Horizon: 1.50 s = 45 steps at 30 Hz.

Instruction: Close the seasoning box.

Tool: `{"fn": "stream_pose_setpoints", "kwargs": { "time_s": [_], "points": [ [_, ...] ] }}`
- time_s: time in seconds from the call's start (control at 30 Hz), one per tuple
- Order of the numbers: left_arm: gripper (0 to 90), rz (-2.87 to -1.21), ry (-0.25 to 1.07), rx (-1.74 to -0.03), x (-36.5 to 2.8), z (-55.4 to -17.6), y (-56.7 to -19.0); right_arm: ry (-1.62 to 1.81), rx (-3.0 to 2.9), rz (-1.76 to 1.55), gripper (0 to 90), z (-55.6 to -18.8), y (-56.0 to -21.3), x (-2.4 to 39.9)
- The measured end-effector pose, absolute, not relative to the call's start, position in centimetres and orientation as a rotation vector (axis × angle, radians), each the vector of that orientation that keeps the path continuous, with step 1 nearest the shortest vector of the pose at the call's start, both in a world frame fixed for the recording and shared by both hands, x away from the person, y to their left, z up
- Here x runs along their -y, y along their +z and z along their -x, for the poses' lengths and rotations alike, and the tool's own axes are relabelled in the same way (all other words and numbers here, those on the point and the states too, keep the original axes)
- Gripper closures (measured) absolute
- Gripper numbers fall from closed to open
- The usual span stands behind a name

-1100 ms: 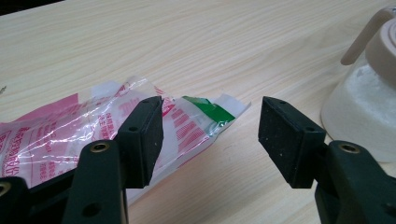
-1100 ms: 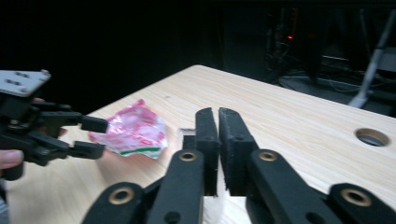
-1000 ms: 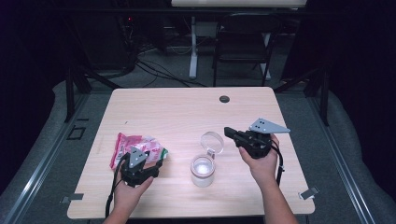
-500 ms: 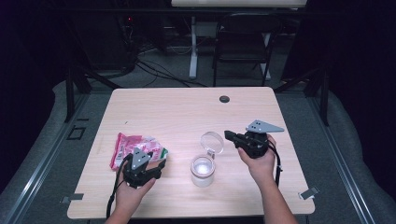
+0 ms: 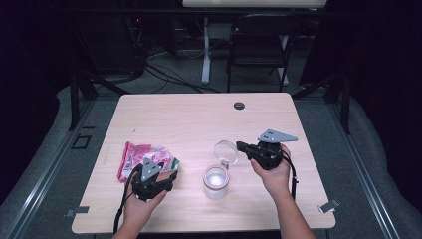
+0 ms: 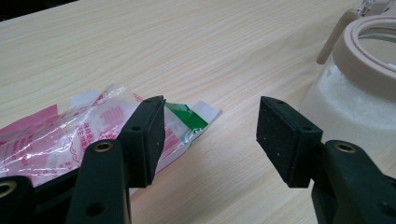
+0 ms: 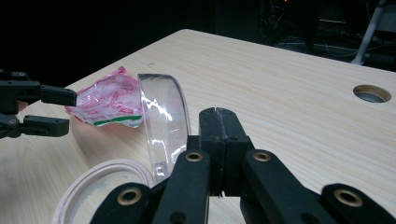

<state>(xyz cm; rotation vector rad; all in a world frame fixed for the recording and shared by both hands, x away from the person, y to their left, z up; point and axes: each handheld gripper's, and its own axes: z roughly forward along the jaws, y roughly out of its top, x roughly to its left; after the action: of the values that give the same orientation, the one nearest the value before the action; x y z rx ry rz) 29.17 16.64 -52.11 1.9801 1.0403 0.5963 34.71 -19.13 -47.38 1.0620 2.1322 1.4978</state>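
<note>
Left gripper [image 6: 210, 135]: jaws released and wide, low over the bench [image 5: 199, 119], one pad at the green corner of the packet [image 6: 70, 135], nothing pinched.
Right gripper [image 7: 218, 122]: jaws clenched together just behind the jar's flipped-up clear lid [image 7: 163, 121]; I cannot tell whether they pinch its hinge tab or merely rest by it.
Jar [image 5: 216, 182]: upright near the bench's middle front, between the two hands, mouth open, white grains inside.
Packet: flat on the bench, left of the jar, just ahead of the left gripper.
Risk, packet: slippery film; a grip on the corner alone could slide off or tear it.
Risk, jar: a push on the lid might tip the jar and spill the grains.
Risk, pouring: a loose lid could fall across the mouth.
</note>
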Motion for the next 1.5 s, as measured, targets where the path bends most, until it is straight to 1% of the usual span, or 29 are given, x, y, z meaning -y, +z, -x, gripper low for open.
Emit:
{"fn": "stream_pose_setpoints", "kwargs": {
  "time_s": [1.5],
  "points": [
    [41.8, -1.991, 0.601, -1.040, -16.36, -29.12, -52.30, 1.537, -2.151, -1.040, 90.0, -34.50, -47.22, 18.82]
  ]
}}
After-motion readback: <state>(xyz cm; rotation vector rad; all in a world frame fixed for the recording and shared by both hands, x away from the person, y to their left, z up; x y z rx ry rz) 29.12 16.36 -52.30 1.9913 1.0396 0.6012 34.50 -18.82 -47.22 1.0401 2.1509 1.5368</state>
